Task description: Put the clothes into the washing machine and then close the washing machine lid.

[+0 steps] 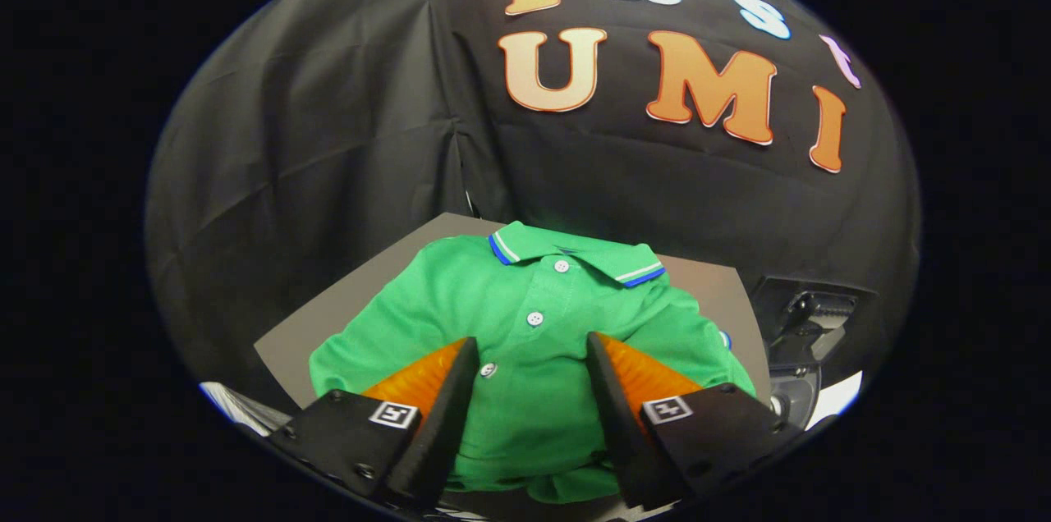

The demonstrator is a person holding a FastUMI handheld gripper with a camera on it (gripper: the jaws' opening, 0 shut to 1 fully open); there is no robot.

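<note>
A green polo shirt (534,333) with a blue-and-white trimmed collar and white buttons lies flat on a grey surface (345,300), collar pointing away from me. My gripper (530,341) hovers open over the shirt's lower front, one finger on each side of the button placket. The cloth lies between and under the fingers, and neither finger visibly presses on it. A dark machine part (809,317) with a rounded rim below it sits to the right of the grey surface; I cannot tell whether it is the washing machine.
Black cloth walls stand close behind the grey surface and to its left. A light striped object (238,407) pokes out low beside the left finger. A bright patch (837,395) lies low on the right near the dark machine part.
</note>
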